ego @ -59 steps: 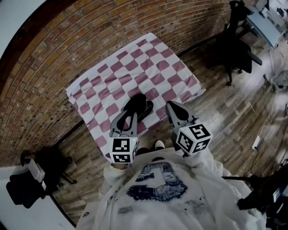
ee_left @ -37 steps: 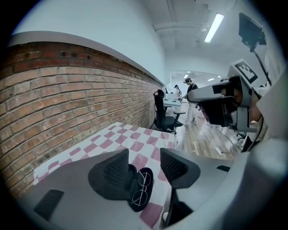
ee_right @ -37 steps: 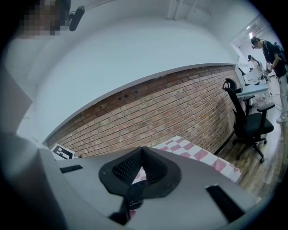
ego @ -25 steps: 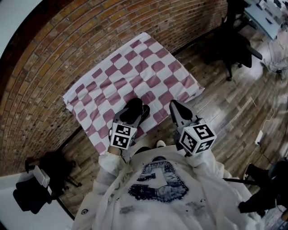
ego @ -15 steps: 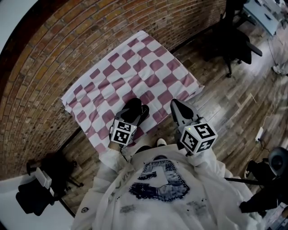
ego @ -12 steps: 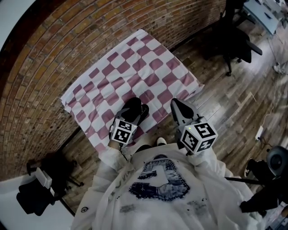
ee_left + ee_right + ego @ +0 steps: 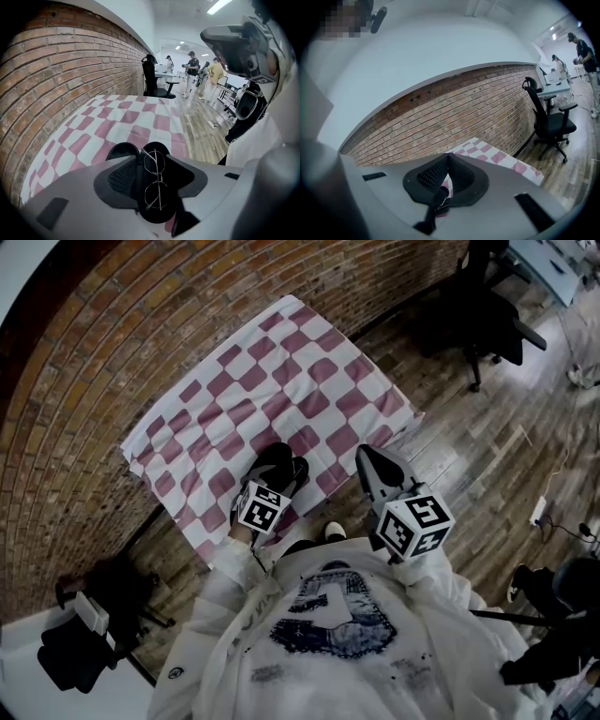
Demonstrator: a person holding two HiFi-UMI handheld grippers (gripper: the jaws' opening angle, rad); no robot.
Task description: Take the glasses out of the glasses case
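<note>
An open black glasses case lies on the near edge of the pink-and-white checked cloth. In the left gripper view, thin metal-framed glasses rest folded in the case, lid to the left. My left gripper points steeply down over it. Its jaws have just been closing a little; they straddle the glasses and case without pressing on them. From the head view the left gripper hides the case's near part. My right gripper hovers right of the case, tips together, holding nothing.
A brick wall runs behind the clothed table. A black office chair stands on the wooden floor at the right. Dark gear sits at the lower left. Several people stand far off by desks.
My left gripper has sunk onto the case and tipped further down; its marker cube now covers more of the case. The right gripper has stayed where it was.
</note>
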